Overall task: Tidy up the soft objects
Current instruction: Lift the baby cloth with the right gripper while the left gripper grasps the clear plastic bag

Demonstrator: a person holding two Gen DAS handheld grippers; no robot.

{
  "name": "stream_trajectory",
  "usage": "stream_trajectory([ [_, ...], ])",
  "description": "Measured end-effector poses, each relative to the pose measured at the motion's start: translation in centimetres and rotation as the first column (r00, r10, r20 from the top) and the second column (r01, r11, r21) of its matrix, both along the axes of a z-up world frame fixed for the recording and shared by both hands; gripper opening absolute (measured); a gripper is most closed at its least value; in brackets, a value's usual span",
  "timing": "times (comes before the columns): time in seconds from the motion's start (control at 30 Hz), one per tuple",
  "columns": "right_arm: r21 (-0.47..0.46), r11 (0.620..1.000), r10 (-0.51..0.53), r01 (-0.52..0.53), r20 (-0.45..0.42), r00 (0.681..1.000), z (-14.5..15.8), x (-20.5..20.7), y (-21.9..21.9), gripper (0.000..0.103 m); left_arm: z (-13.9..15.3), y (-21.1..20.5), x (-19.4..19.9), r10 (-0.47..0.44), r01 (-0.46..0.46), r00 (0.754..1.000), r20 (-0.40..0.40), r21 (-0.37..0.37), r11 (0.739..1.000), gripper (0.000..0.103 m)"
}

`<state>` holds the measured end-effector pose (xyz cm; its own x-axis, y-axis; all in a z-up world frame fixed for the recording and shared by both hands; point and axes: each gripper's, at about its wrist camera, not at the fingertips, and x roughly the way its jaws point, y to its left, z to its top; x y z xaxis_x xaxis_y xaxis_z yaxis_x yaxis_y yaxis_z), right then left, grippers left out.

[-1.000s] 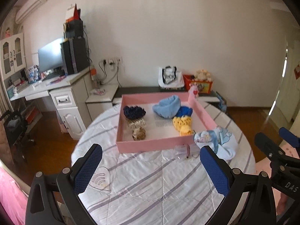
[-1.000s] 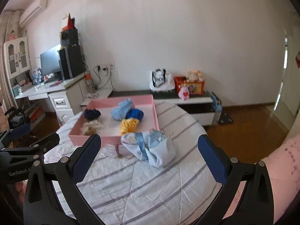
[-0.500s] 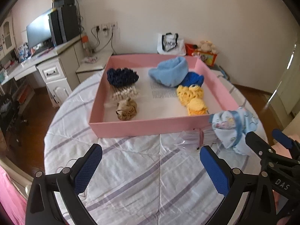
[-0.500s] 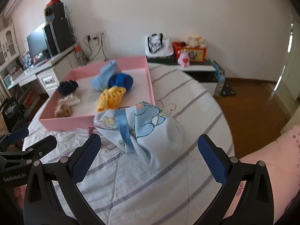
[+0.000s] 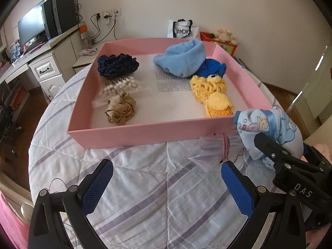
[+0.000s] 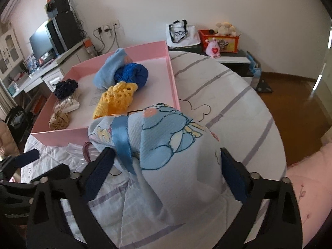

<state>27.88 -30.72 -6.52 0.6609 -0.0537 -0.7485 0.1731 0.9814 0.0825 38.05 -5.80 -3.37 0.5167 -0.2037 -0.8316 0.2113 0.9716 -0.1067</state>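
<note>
left wrist view: one round table [image 5: 145,197] under a white quilt with grey stripes is seen, and one pink tray [image 5: 145,131] stands on it. seven soft things are counted inside the tray. three are stacked in a column along its left side: one dark navy scrunchie [image 5: 117,64] at the back, one cream knitted piece [image 5: 121,86] in the middle, one tan scrunchie [image 5: 120,110] at the front. four lie toward its right side: one light blue fleece hat [image 5: 182,59], one royal blue knitted piece [image 5: 211,68] tucked against it, and two yellow crocheted pieces [image 5: 209,86] [image 5: 219,105]. one clear plastic bag [image 5: 209,149] with a pink strap is seen on the quilt just before the tray's front wall. the left gripper [image 5: 166,183] is held above bare quilt, its jaws spread wide with nothing between them.

right wrist view: one printed blue baby cloth [image 6: 166,137] with a blue ribbon is heaped on the quilt just outside the tray's near right corner. the right gripper [image 6: 166,166] is placed around this cloth, one blue pad on each side; its jaws are closing. whether the pads already press the fabric cannot be told.
</note>
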Motion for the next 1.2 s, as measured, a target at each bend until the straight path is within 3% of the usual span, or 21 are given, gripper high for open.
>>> stream_trajectory([
  [0.07,0.031,0.999,0.020,-0.020,0.007,1.000,0.0,-0.1,0.0,0.070,-0.2,-0.2,0.2,-0.002,0.002,1.000,-0.008,-0.006,1.000,0.103],
  [0.27,0.025,1.000,0.019,-0.019,0.025,1.000,0.4,-1.0,-0.1,0.056,-0.2,-1.0,0.1,-0.022,0.021,0.999,-0.031,-0.036,0.999,0.103],
  [0.63,-0.032,0.994,-0.100,0.103,0.070,0.993,2.2,-3.2,-3.6,0.054,-0.7,-3.6,0.8,0.007,-0.013,0.996,-0.086,-0.070,0.997,0.103],
  [0.8,-0.009,0.995,-0.099,0.099,0.055,0.994,1.7,-3.2,-4.7,0.054,-1.4,-4.7,1.6,0.030,-0.043,0.992,-0.120,-0.108,0.993,0.103],
  [1.03,0.007,0.997,-0.078,0.078,0.048,0.996,0.9,-2.6,-5.1,0.055,-2.8,-5.9,2.5,0.089,-0.094,0.990,-0.112,-0.045,0.995,0.103],
  [1.13,0.012,0.997,-0.071,0.071,0.049,0.996,0.8,-2.5,-5.3,0.055,-3.2,-6.4,2.9,0.075,-0.080,0.993,-0.091,-0.055,0.995,0.093],
  [1.2,0.016,0.997,-0.070,0.070,0.050,0.996,0.8,-2.5,-5.3,0.055,-3.1,-6.7,2.6,0.046,-0.051,0.996,-0.075,-0.060,0.997,0.078],
])
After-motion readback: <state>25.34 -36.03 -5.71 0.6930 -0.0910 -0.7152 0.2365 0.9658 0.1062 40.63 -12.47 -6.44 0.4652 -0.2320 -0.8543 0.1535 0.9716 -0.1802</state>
